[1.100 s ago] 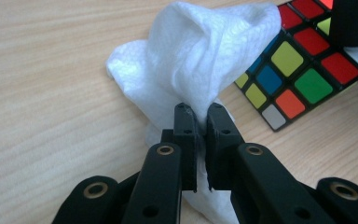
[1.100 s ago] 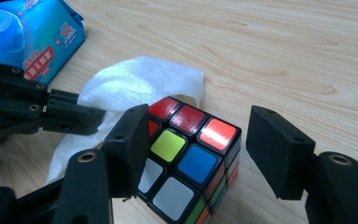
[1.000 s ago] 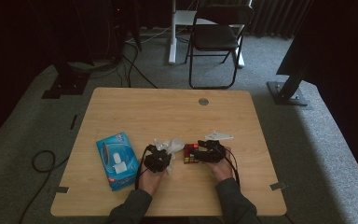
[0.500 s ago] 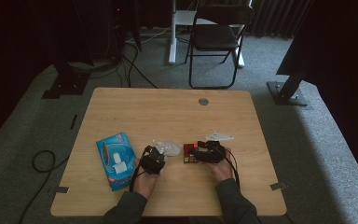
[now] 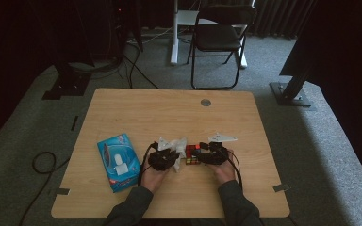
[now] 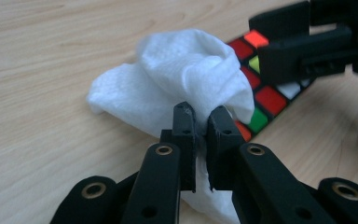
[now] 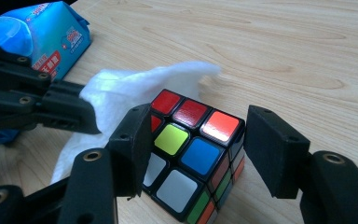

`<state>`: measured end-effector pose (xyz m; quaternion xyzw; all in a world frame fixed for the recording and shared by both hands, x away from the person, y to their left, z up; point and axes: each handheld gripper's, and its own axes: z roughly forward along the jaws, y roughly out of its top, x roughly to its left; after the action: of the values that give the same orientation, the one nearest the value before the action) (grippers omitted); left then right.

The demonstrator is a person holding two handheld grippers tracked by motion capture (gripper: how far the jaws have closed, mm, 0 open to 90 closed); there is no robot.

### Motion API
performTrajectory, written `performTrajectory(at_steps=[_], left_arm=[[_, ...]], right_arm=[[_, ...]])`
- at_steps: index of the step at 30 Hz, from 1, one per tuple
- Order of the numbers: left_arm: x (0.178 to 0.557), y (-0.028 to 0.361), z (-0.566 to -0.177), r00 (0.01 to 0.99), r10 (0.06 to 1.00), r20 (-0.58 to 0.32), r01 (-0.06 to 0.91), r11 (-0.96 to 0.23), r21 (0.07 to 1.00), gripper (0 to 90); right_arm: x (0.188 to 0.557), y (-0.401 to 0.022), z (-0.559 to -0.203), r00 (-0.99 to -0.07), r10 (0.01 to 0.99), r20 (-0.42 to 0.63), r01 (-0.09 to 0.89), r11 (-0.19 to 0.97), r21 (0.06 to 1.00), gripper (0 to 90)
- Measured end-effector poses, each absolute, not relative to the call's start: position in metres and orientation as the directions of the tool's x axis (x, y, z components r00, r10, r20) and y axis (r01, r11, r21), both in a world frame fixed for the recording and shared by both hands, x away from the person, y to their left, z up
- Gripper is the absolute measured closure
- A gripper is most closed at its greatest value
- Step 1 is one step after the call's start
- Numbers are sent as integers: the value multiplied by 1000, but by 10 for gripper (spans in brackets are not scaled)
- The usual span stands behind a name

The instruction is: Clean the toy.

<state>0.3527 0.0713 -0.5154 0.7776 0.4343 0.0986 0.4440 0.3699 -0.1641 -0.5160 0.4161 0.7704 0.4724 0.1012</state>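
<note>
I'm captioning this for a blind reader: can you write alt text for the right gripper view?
The right gripper straddles a Rubik's cube on a wooden table. Left of it, the left gripper holds a white wipe, with a blue wipes pack behind.

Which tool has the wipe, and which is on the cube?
The left tool is pinched shut on the white wipe; the right tool straddles the puzzle cube, its jaws set wider.
</note>
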Motion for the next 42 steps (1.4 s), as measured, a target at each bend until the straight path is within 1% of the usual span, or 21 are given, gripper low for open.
performTrajectory(at_steps=[3, 6, 11, 14, 15, 29, 36, 42], left_arm=[[359, 77, -517, 583, 751, -311, 611, -153, 776, 834], [362, 78, -516, 587, 743, -322, 605, -138, 784, 833], [364, 71, -514, 614, 736, -285, 584, -180, 791, 835], [366, 66, -515, 625, 724, -291, 587, -192, 786, 837], [366, 62, -516, 631, 724, -278, 583, -206, 786, 838], [370, 61, -516, 647, 709, -281, 586, -225, 778, 843], [371, 61, -518, 630, 723, -284, 599, -218, 771, 847], [374, 58, -533, 610, 741, -280, 639, -251, 727, 851]], right_arm=[[370, -165, -517, -633, 734, 246, 547, 200, 813, 422], [370, -165, -517, -632, 733, 251, 549, 196, 813, 422], [370, -165, -518, -631, 732, 256, 551, 190, 813, 422], [370, -166, -518, -630, 732, 259, 552, 188, 812, 422], [370, -166, -518, -629, 732, 261, 553, 186, 812, 422], [370, -166, -519, -629, 732, 262, 552, 183, 813, 424], [370, -166, -519, -626, 733, 265, 553, 178, 814, 425], [370, -166, -519, -626, 733, 266, 554, 177, 814, 425]])
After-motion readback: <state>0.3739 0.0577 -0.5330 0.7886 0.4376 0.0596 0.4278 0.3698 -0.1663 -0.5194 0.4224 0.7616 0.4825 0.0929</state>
